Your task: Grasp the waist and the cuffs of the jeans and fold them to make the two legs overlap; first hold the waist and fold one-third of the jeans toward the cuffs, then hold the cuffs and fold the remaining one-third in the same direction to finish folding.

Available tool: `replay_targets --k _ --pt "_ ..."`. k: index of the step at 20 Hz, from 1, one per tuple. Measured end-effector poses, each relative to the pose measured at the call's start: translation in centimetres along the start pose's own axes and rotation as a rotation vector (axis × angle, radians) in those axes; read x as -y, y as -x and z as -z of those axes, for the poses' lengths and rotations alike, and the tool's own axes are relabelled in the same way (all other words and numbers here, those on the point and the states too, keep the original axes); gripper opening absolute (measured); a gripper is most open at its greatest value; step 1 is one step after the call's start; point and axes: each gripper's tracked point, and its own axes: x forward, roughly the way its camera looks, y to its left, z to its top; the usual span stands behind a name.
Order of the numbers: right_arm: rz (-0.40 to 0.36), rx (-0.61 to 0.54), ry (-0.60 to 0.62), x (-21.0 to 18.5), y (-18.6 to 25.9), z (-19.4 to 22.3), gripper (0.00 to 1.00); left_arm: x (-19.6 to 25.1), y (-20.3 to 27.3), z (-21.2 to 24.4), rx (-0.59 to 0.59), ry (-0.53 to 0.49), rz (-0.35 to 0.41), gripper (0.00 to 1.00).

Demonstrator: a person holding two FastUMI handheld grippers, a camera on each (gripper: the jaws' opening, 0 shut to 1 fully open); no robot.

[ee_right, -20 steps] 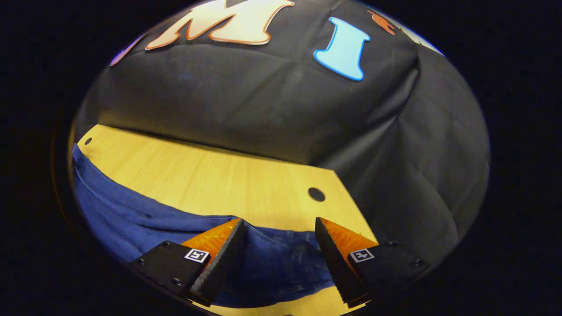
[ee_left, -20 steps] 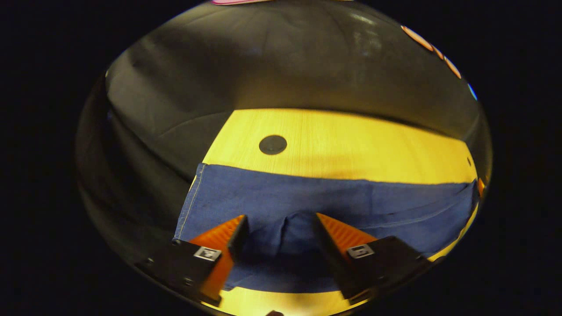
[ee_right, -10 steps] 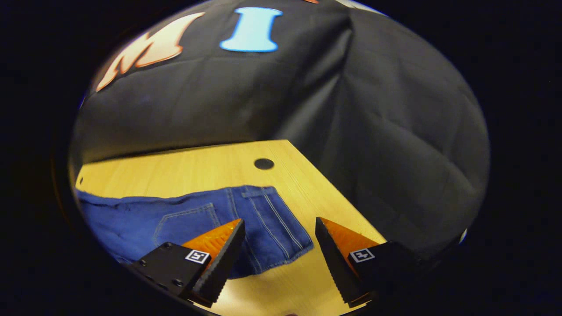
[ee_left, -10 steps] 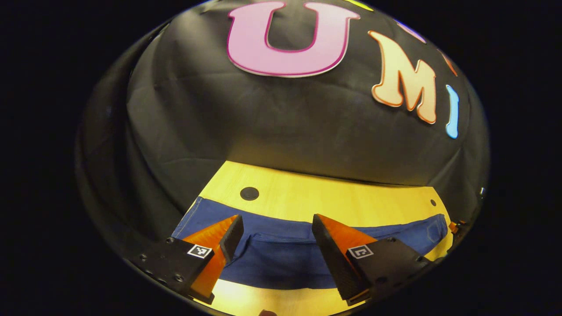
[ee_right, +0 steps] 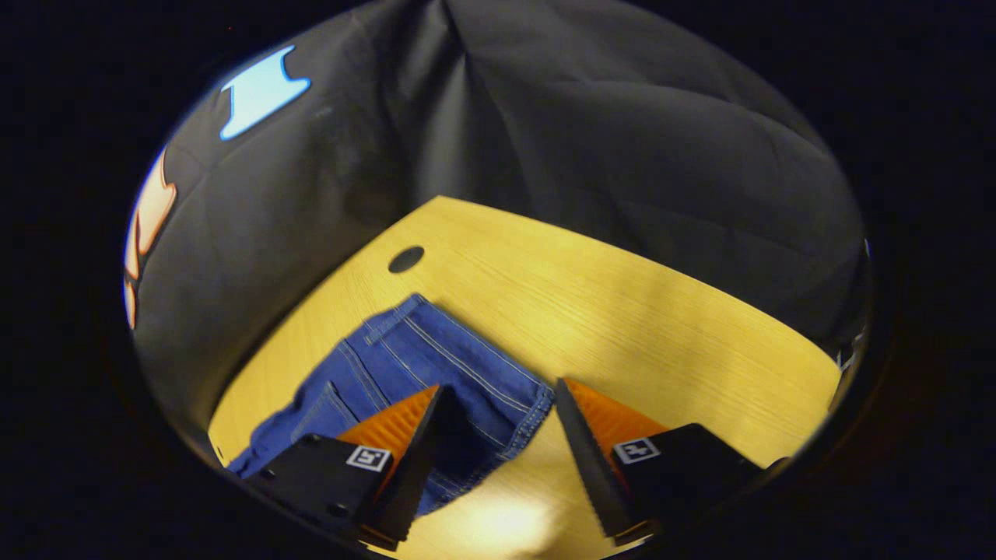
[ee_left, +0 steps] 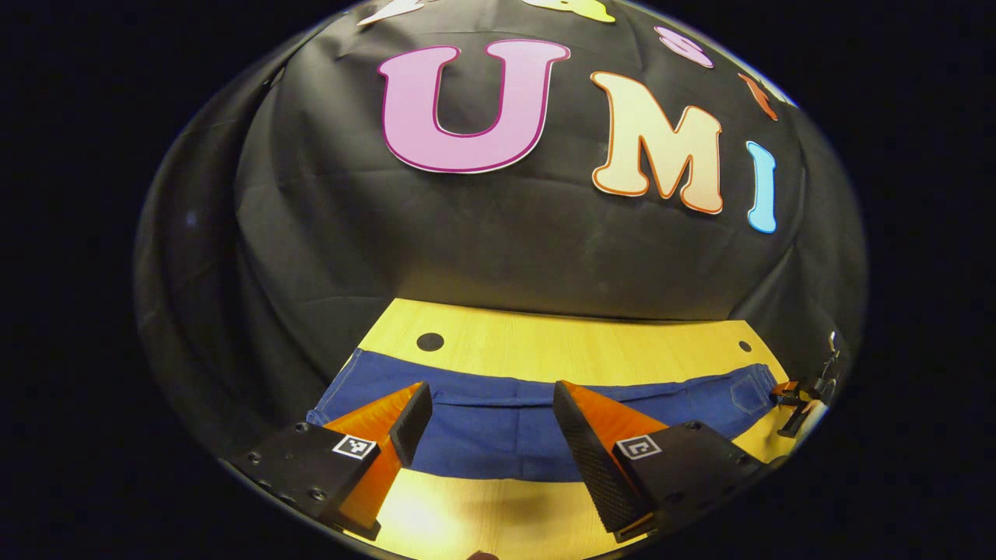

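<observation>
Two tools are ours, one in each hand, and both hang over a wide yellow wooden surface (ee_left: 622, 354). Biggest on it are the blue jeans (ee_left: 498, 420). They lie flat in a long band that runs from side to side in front of us, so their long way goes across, not away from us.

In the left gripper view, the jeans stretch from the left edge of the surface far over to the right. The left tool (ee_left: 486, 404) hangs above the near edge of the cloth, close to the left end. Its two orange fingers are spread apart and hold nothing.

In the right gripper view, the end of the jeans with the stitched seams and a pocket (ee_right: 436, 365) lies just in front of the right tool (ee_right: 498, 400). This looks like the waist end. The right tool is spread wide too, with nothing between its fingers.

We think the right tool is nearer the waist, so it should go down there. We cannot tell if the legs already overlap.

Smallest is a round black hole (ee_right: 406, 259) in the surface beyond the jeans.
</observation>
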Motion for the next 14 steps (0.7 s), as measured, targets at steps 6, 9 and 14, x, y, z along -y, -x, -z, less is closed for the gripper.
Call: replay_targets --k 6,9,14 --pt "-0.002 -0.024 0.072 -0.7 0.4 -0.5 0.1 -0.7 1.0 1.0 -0.01 0.061 -0.02 0.96" --pt "0.087 0.05 0.169 0.0 1.7 -2.4 0.08 -0.9 2.0 0.4 0.018 0.098 -0.031 0.96" --pt "0.098 0.183 0.104 -2.3 5.5 -5.5 0.07 -2.0 3.4 1.3 0.017 0.1 -0.046 0.96"
